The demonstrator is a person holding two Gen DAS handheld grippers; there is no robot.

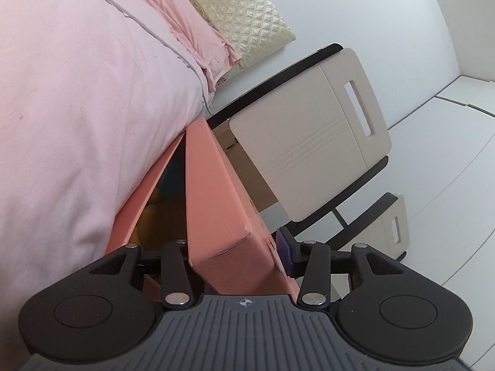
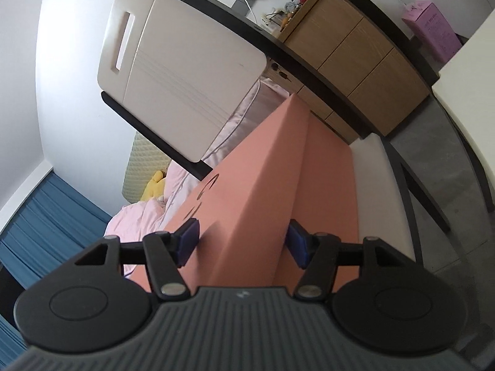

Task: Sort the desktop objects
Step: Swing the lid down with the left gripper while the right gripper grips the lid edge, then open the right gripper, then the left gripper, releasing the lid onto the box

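Both grippers were applied to one salmon-pink cardboard box lid [image 1: 213, 204], each at a different end. In the left wrist view, the left gripper [image 1: 235, 252] straddled a corner of the lid; its blue right pad [image 1: 285, 249] lay against the lid's outer face, while the other pad was hidden behind the cardboard, so a firm pinch could not be confirmed. Below the lid, the box base [image 1: 136, 204] stood partly uncovered, with yellow and blue contents dimly visible inside. The box lay beside a pink duvet [image 1: 77, 108].

In the right wrist view, the right gripper [image 2: 243, 242] had its jaws closed onto the lid's raised edge, with both blue pads [image 2: 187, 239] touching the cardboard. The lid was tilted, one side lifted. A cream folding chair [image 2: 185, 71] stood behind the box, and a wooden cabinet [image 2: 355, 49] stood further back.
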